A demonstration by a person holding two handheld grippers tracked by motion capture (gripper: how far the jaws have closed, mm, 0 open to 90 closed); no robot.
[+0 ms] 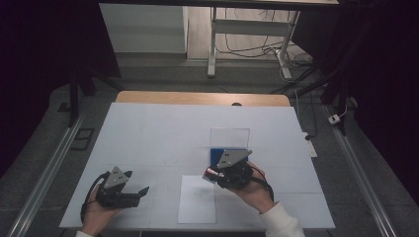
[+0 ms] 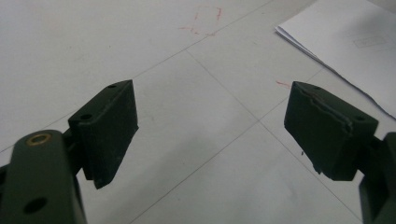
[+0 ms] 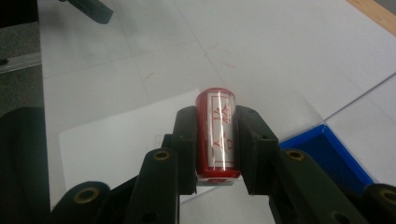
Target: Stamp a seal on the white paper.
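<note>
The right hand-held gripper (image 3: 217, 140) pinches a red cylinder (image 3: 217, 133), a stamp-like piece with a clear sleeve and red characters along its side. Its two jaws press on the cylinder's flanks from either side, so its long axis runs straight out ahead of the jaws, in line with the way this hand-held gripper points. The rounded red end leads; the flat end sits back between the jaws, close to their root. In the high view the same right hand-held gripper (image 1: 213, 174) shows the red tip pointing toward the person's left, level with the surface (image 1: 158, 128) or nearly so, held above it rather than resting on it.

Just below and ahead of the cylinder's leading end lies a white sheet of paper (image 1: 197, 200). Behind the right hand-held gripper, on its far side, stands a blue tray (image 3: 327, 151) with a clear upright panel (image 1: 230, 137) at its back.

The left hand-held gripper (image 2: 210, 126) has its jaws spread wide with nothing between them, hovering low over bare surface, well apart from the cylinder. The paper lies between the two hand-held grippers, but the right one is nearer.

I judge that the coming move turns on tipping the cylinder from lying forward to end-down over the sheet.
</note>
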